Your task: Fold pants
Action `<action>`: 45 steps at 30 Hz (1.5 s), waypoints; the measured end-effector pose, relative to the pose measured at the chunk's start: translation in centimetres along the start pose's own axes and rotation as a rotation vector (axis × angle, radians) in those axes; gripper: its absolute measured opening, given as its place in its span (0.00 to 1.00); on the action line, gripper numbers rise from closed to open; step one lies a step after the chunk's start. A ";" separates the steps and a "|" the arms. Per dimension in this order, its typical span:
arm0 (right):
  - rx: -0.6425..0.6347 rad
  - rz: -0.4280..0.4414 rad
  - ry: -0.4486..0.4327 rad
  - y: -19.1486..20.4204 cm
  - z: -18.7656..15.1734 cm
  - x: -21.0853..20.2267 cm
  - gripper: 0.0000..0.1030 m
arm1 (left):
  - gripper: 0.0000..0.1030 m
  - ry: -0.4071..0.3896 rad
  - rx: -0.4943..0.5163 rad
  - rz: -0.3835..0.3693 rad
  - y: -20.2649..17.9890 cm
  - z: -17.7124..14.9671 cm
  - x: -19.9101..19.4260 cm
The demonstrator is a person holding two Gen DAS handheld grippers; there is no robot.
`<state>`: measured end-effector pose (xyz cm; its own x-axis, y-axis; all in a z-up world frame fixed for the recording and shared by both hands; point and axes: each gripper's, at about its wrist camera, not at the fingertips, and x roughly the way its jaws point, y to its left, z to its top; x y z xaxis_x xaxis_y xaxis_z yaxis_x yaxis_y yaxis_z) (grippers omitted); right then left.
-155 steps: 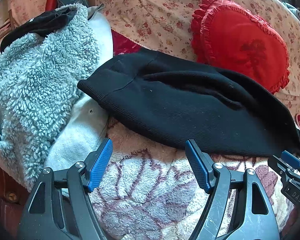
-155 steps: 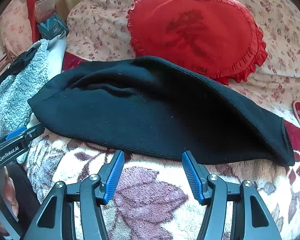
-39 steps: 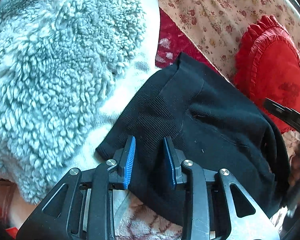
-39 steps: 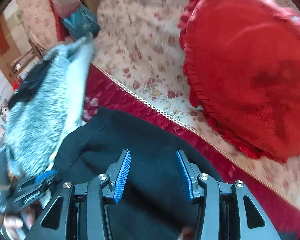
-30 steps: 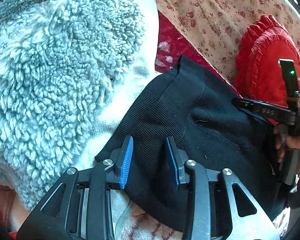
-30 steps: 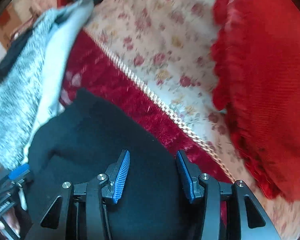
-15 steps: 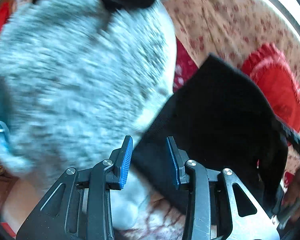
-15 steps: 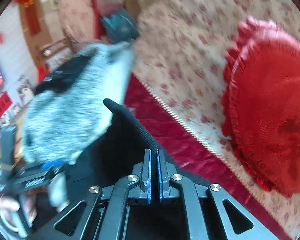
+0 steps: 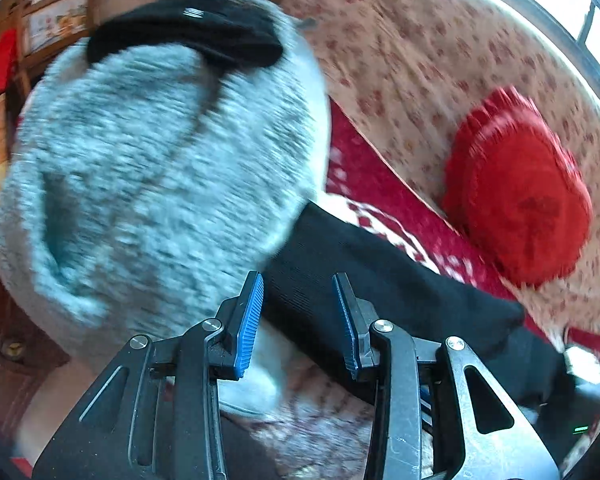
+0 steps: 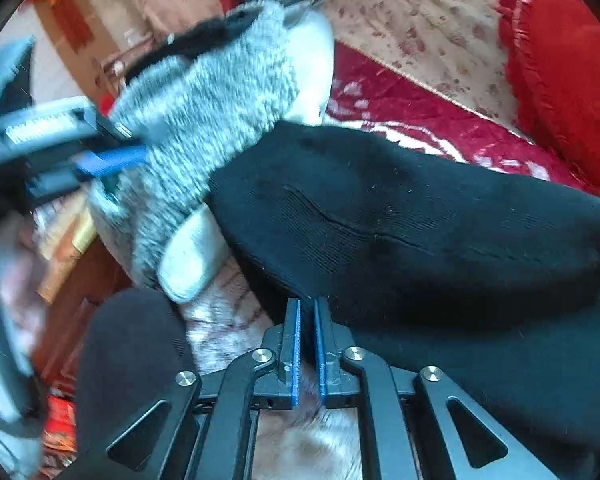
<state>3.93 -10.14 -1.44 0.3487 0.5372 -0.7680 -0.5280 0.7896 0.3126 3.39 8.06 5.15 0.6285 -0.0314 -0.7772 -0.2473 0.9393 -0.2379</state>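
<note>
My main worry is the pinch on my right gripper [image 10: 305, 344]: its blue pads are pressed nearly together on the near edge of the black knit pants [image 10: 400, 216], and only a thin bit of hem seems to sit between them — I judge a quick pull could let the ribbed fabric slide out and the fold would collapse. The second risk is the grey fleece garment [image 9: 148, 184] just left of my left gripper [image 9: 298, 320]; it touches the pants' end, so closing there might catch fleece along with the knit.

The left gripper is spread wide and holds nothing, fingers pointing forward over the pants' end, which lies between and just beyond the pads. In its view the pants [image 9: 380, 280] stretch off to the right on the plush floral blanket [image 9: 324, 412], toward the red heart cushion [image 9: 520, 200] well beyond. The right gripper sits low, level with the blanket, the pants bulging up ahead of it.
</note>
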 end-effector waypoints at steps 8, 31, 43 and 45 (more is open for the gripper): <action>0.160 -0.100 -0.064 -5.7 -4.2 -8.2 0.31 | 0.32 0.106 0.105 -0.054 -6.1 -2.6 3.4; 0.554 0.028 -0.206 -11.9 -6.8 -10.3 0.05 | 0.35 0.145 0.188 -0.059 -10.2 -5.3 4.4; 0.512 -0.056 -0.139 -11.2 -9.5 -11.4 0.31 | 0.47 0.178 0.277 -0.082 -13.7 -8.0 5.3; 0.538 -0.117 -0.168 -12.8 -10.6 -13.6 0.31 | 0.47 0.168 0.277 -0.096 -14.0 -7.9 4.9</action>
<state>-2.26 -30.71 -0.92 0.5229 0.4420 -0.7289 -0.0258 0.8629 0.5047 4.11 -7.91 0.07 0.5033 -0.1584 -0.8494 0.0314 0.9858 -0.1652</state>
